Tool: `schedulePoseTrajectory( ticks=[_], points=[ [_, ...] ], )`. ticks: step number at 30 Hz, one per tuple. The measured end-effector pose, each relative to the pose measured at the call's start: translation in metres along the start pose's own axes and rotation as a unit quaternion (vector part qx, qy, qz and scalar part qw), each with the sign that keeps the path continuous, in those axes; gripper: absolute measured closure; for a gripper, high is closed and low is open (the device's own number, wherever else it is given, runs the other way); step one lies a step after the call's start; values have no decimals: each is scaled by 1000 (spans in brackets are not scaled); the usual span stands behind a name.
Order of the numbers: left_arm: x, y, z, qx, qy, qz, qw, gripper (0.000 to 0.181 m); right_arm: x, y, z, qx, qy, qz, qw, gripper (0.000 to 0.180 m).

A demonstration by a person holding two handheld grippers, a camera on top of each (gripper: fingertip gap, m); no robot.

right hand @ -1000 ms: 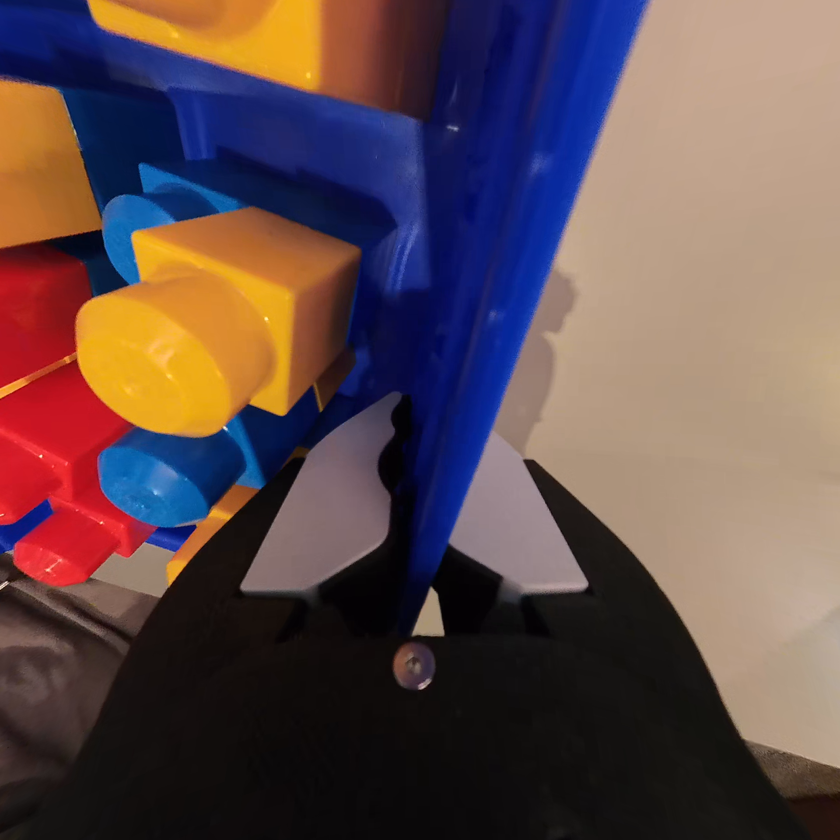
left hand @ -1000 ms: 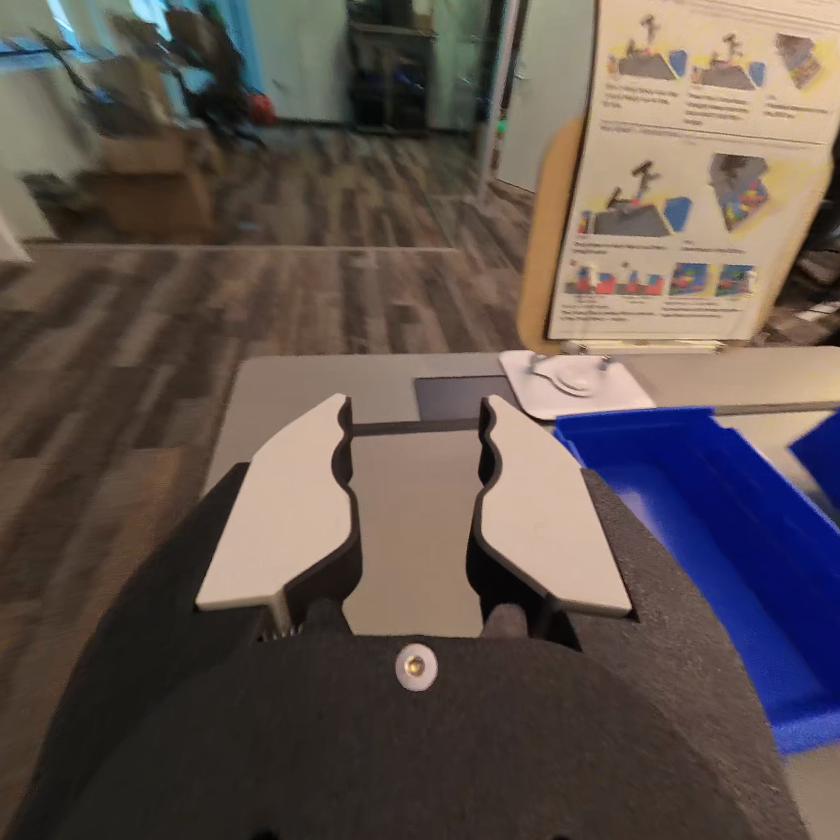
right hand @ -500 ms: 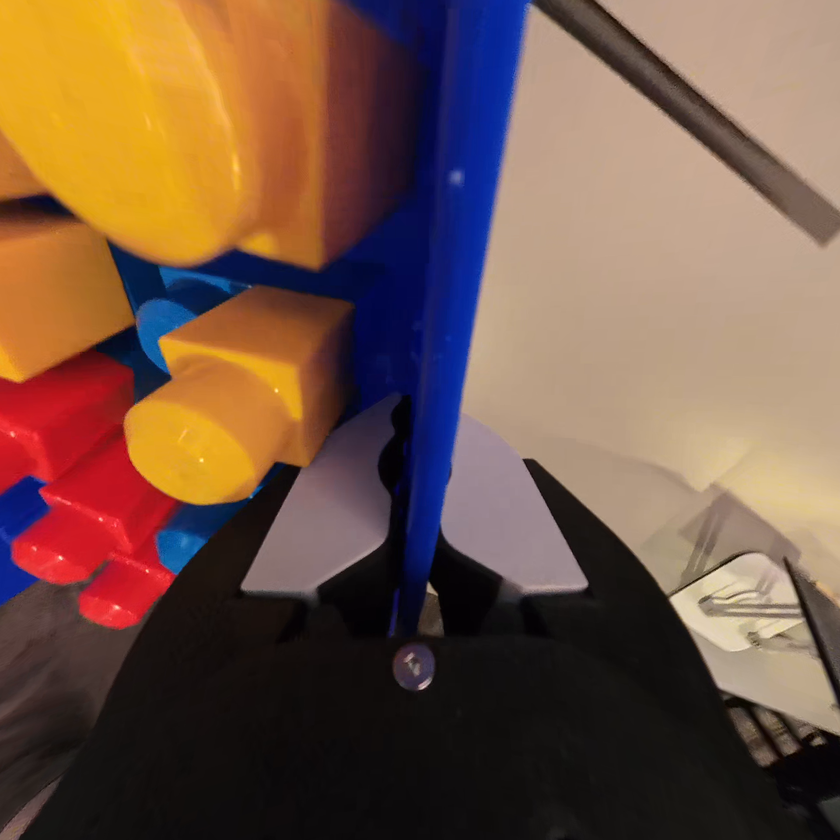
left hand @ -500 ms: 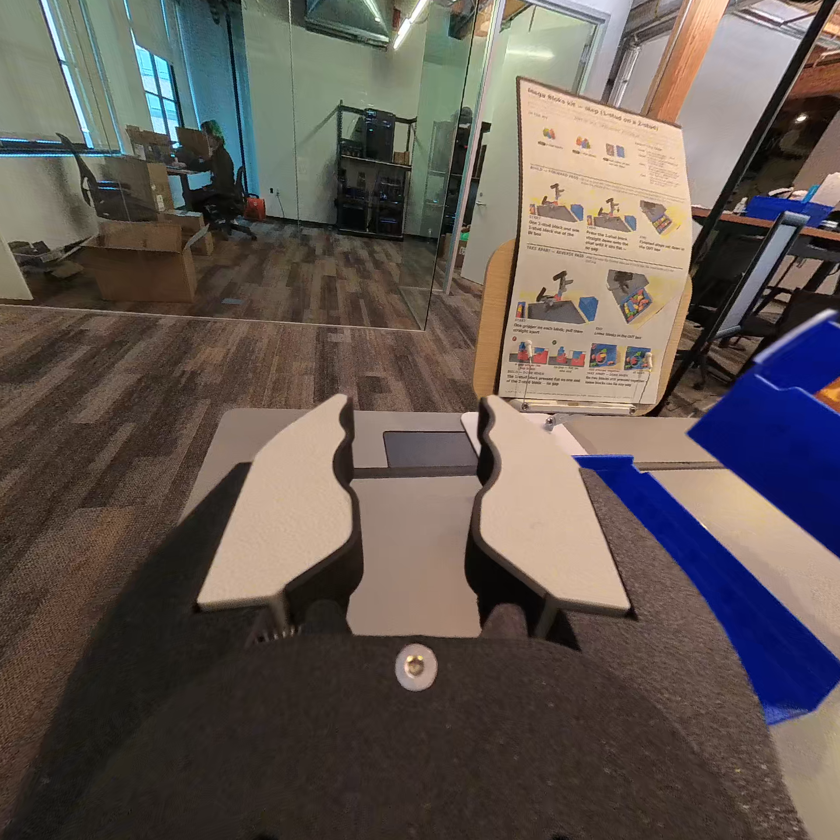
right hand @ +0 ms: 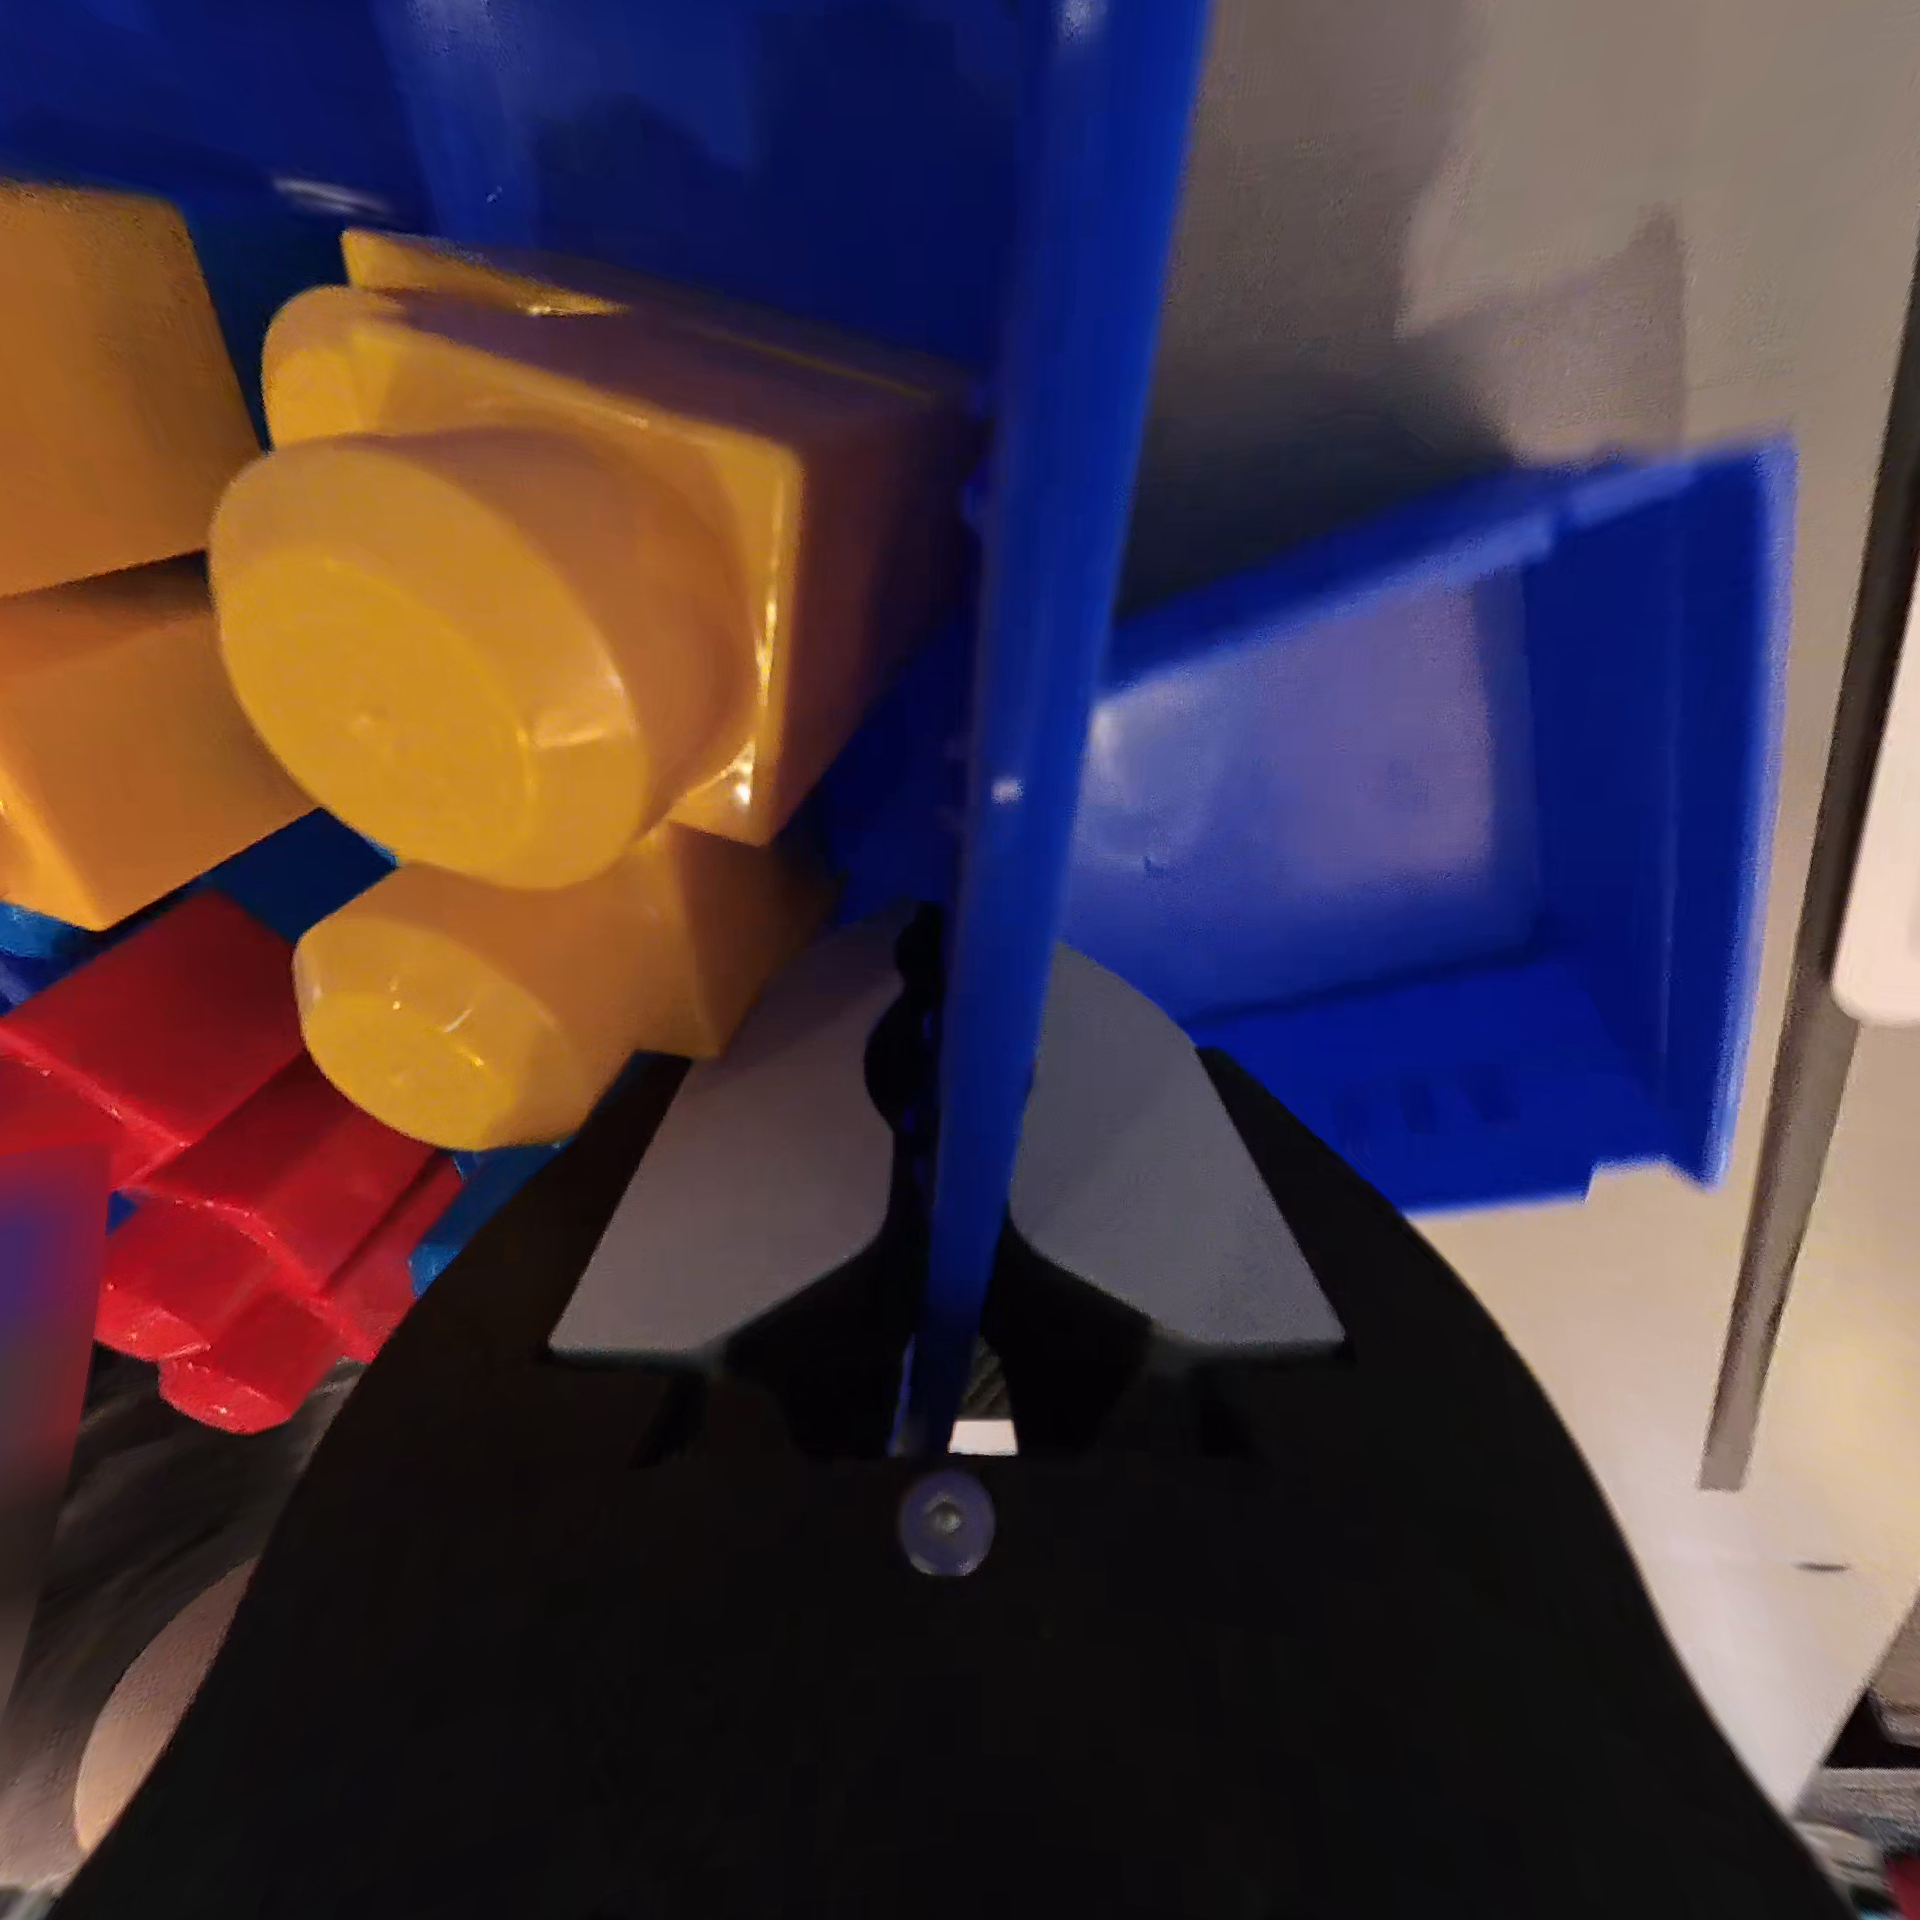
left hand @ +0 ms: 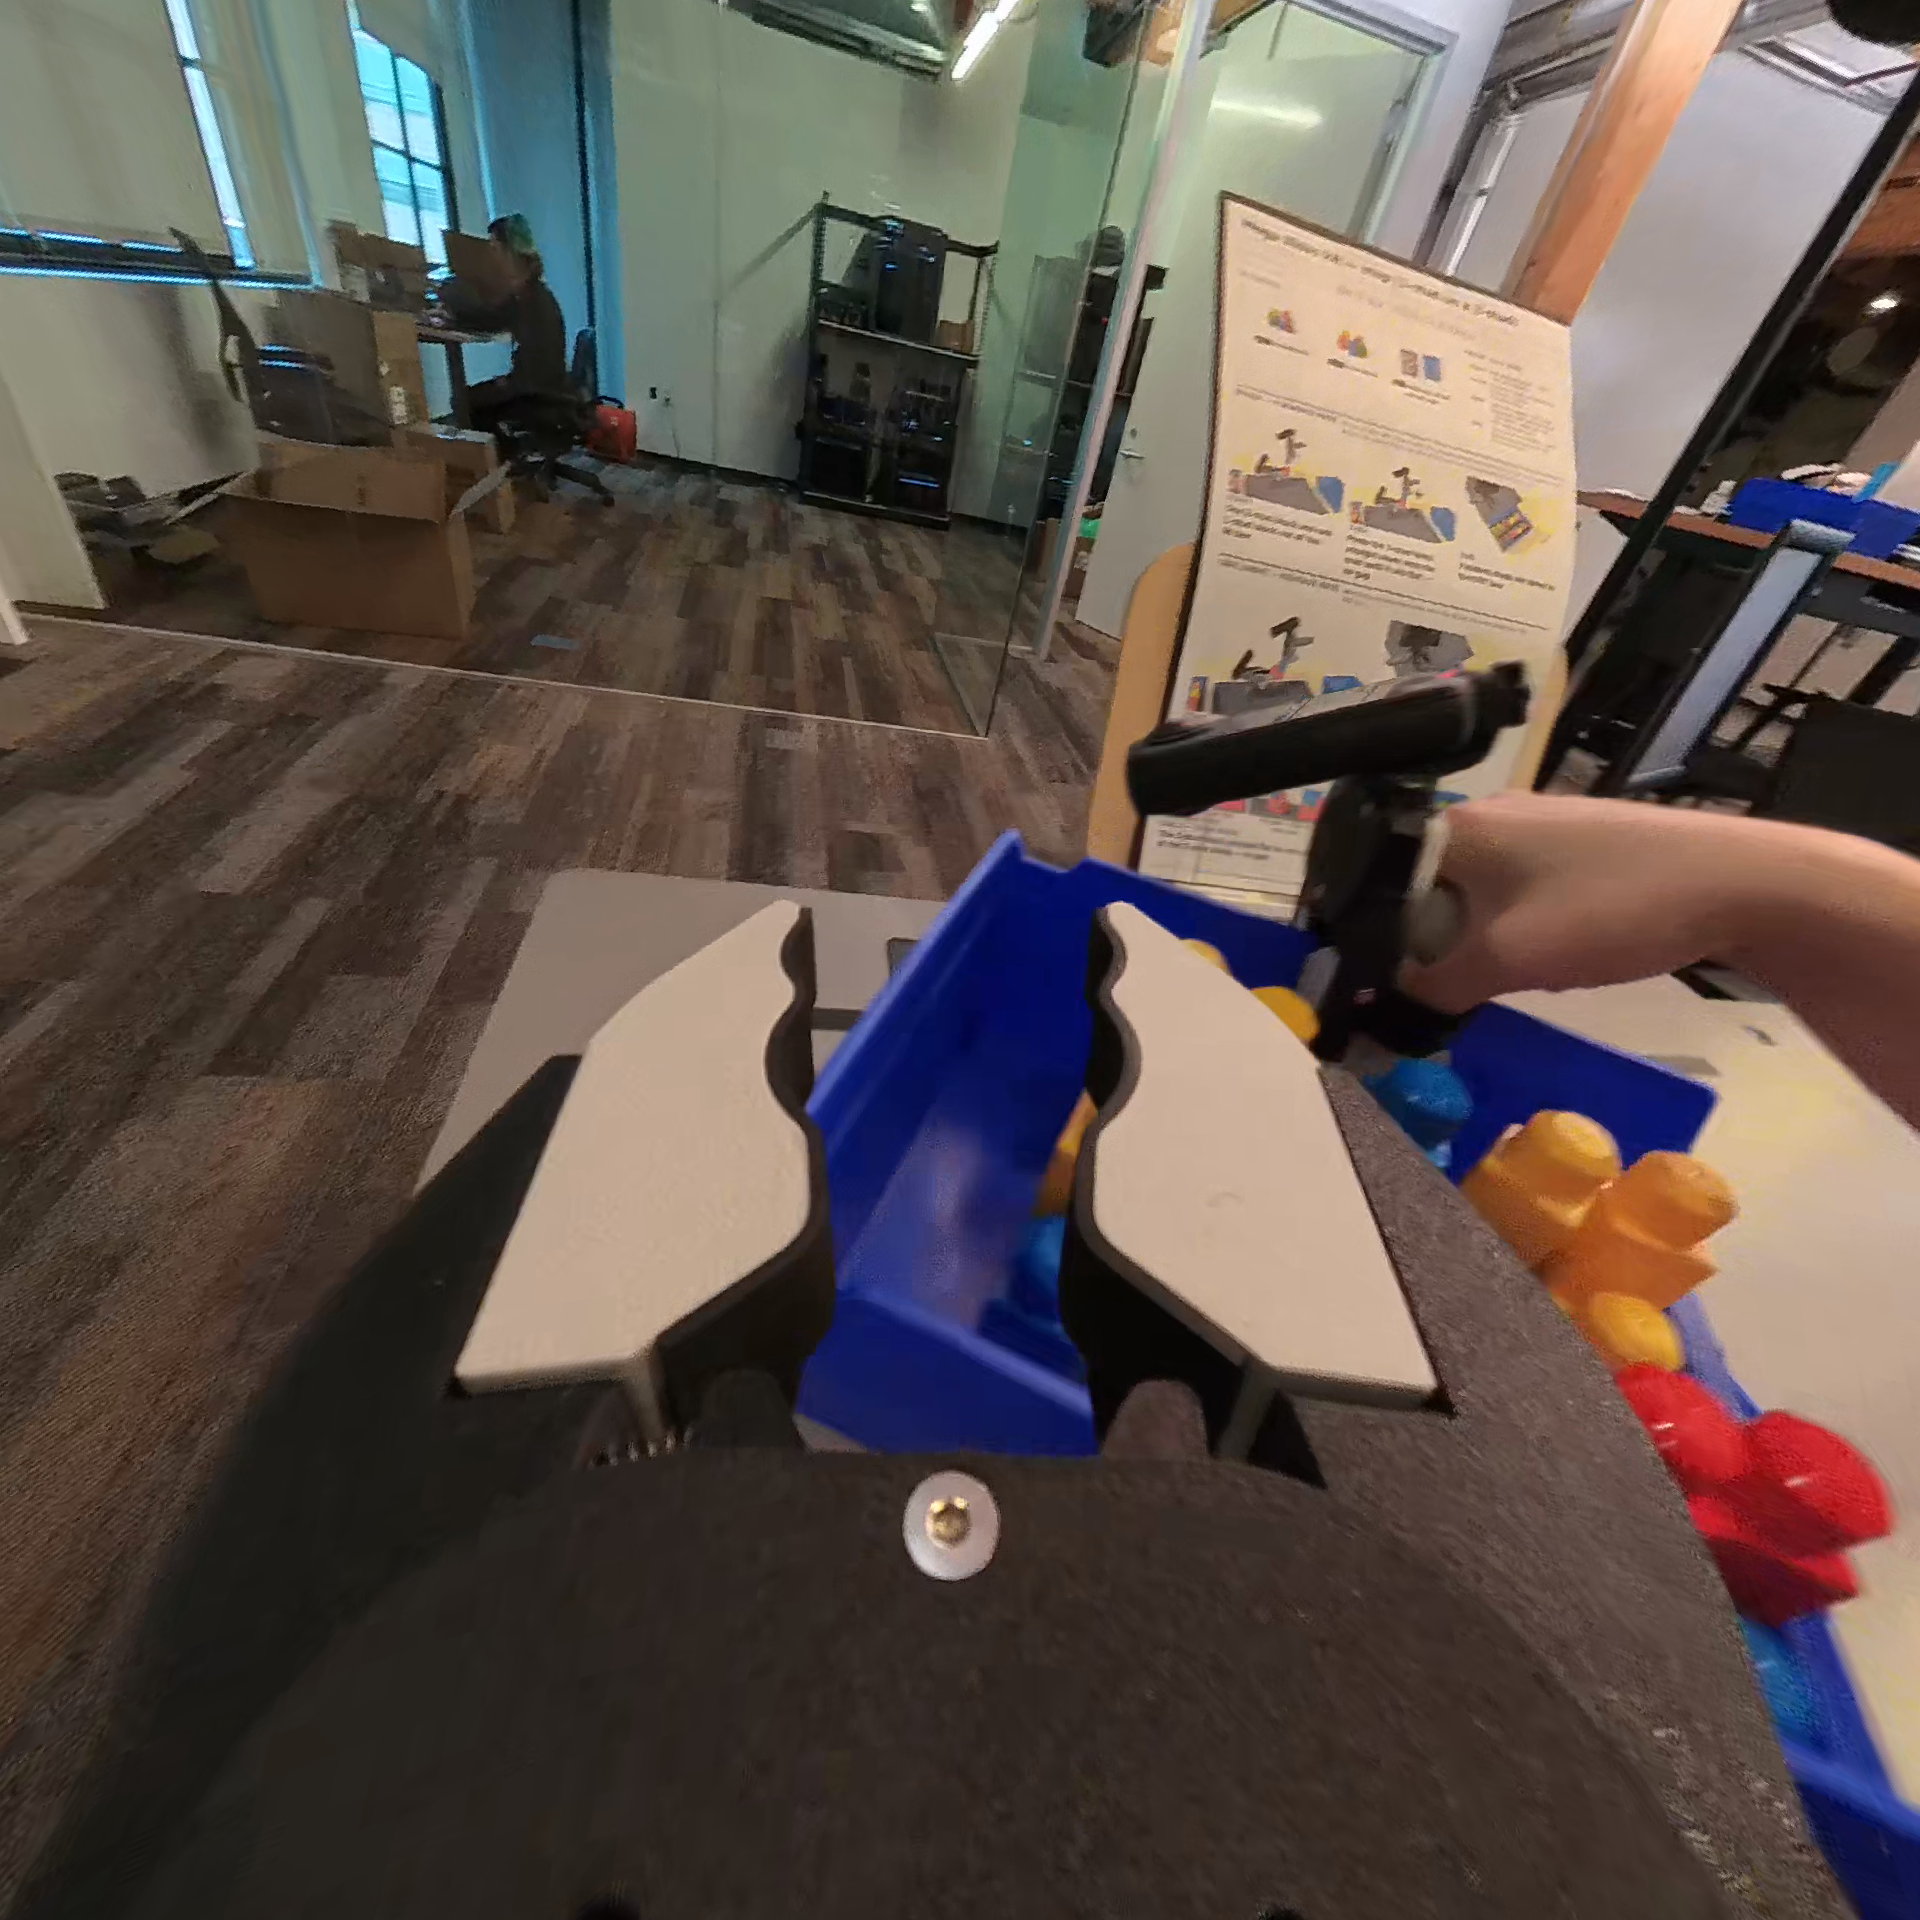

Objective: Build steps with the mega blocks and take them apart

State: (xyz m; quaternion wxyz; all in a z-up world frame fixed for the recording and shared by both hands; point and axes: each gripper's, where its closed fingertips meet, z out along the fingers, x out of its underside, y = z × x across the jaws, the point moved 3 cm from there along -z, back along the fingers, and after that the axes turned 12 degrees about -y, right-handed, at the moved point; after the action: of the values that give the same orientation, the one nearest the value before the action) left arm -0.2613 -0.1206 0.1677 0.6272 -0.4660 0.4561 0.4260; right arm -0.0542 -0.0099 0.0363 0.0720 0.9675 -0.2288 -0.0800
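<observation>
My right gripper (right hand: 977, 935) is shut on the side wall of a blue bin (right hand: 1049, 520) and holds it tilted. Yellow mega blocks (right hand: 499, 644) and red ones (right hand: 208, 1195) are piled against that wall. In the left wrist view the same bin (left hand: 966, 1049) fills the gap between the open fingers of my left gripper (left hand: 945, 925); I cannot tell whether it touches them. The right gripper (left hand: 1351, 987) grips its far rim. Orange blocks (left hand: 1600, 1205) and red blocks (left hand: 1766, 1496) tumble at the right. A second blue bin (right hand: 1455, 810) lies beyond.
A hand (left hand: 1558, 914) holds the right gripper. An instruction poster (left hand: 1382, 499) stands on a wooden stand behind the grey table (left hand: 665, 914). More blue bin wall (left hand: 1849, 1766) shows at the lower right. Cardboard boxes (left hand: 353, 540) stand far back on the floor. The left gripper's tips are roughly 25 centimeters from the right gripper's.
The right gripper has brought the bin of blocks left, in front of my left gripper, and tilted it. The blocks have shifted and some spill out. The left gripper stays open.
</observation>
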Motion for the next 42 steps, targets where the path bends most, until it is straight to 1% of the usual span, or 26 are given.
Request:
schedulePoseTrajectory(
  ticks=[2,5,8,10,14,20,22,24,25,26,27,29,30,32,35,37,39,40,42],
  points=[
    [-3,7,-9,-17,-5,1,1000,130,-31,12,19,-5,11,-18,1000,172],
    [-7,12,-19,-18,-15,-4,1000,131,-70,25,47,-19,14,-21,1000,173],
    [-7,12,-23,-3,-10,-7,1000,131,-101,26,76,-23,-9,-3,1000,173],
    [-6,13,-22,4,-10,-10,1000,131,-115,21,95,-22,-30,16,999,173],
    [3,18,-16,15,11,-25,1000,131,-120,3,130,-9,-46,75,996,171],
    [31,38,-2,2,83,-37,996,131,-92,-18,159,6,-50,159,986,173],
    [45,49,3,-7,117,-46,992,130,-88,-20,158,10,-63,170,983,173],
    [63,62,7,-27,162,-58,985,126,-87,-22,153,25,-84,156,984,171],
    [74,70,8,-38,188,-61,979,125,-88,-23,146,27,-103,153,982,166],
    [85,77,9,-46,215,-66,973,126,-90,-25,136,37,-130,153,979,163],
    [95,84,10,-52,241,-72,966,127,-92,-29,121,53,-163,148,974,156],
    [113,96,15,-55,273,-79,957,127,-89,-34,84,93,-238,113,960,148],
    [122,104,19,-61,285,-86,953,127,-82,-36,65,114,-276,95,950,142],
    [143,121,24,-78,317,-112,939,128,-51,-42,32,156,-322,78,930,139],
    [169,136,30,-83,349,-163,919,129,20,-55,5,177,-348,111,914,127],
    [184,137,33,-78,375,-172,908,130,81,-77,-2,221,-329,160,904,122],
    [198,132,34,-66,416,-162,892,138,140,-95,-1,260,-293,210,896,115],
    [205,128,33,-64,442,-156,881,143,164,-99,5,258,-278,233,896,112],
    [216,126,31,-75,485,-118,863,144,196,-98,21,217,-268,271,899,109]
  ],
)
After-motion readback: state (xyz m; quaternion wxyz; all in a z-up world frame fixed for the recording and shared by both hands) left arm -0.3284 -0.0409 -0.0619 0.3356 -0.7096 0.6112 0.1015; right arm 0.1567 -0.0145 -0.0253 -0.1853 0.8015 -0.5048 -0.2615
